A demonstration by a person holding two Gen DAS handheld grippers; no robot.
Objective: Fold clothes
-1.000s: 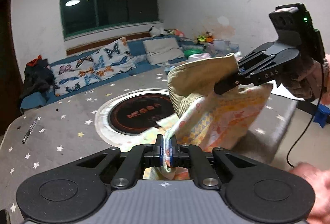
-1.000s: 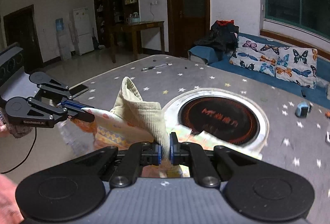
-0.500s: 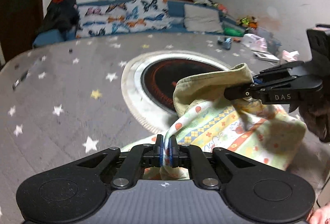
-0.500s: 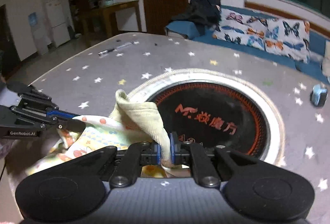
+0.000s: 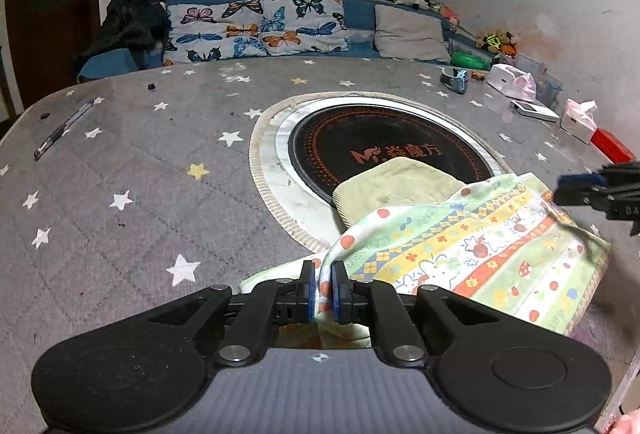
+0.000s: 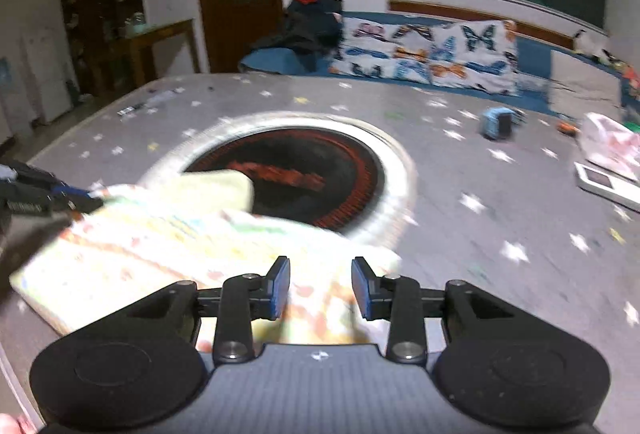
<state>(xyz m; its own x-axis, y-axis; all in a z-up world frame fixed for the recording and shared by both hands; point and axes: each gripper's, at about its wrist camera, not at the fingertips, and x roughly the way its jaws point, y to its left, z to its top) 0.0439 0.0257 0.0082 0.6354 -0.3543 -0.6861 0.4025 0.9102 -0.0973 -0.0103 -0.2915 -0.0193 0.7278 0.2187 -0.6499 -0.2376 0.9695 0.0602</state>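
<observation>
soft, light printed cloth (image 5: 472, 250) lies doubled on the table (image 5: 120, 162) beside the burner, its edge between the loosening left gripper (image 5: 321, 290), right gripper (image 6: 320, 288) parting clear above; best pinched at corners.

Table (image 5: 120, 162) left side open except pen (image 5: 64, 124); clutter (image 5: 516, 82) crowds far right edge.
</observation>
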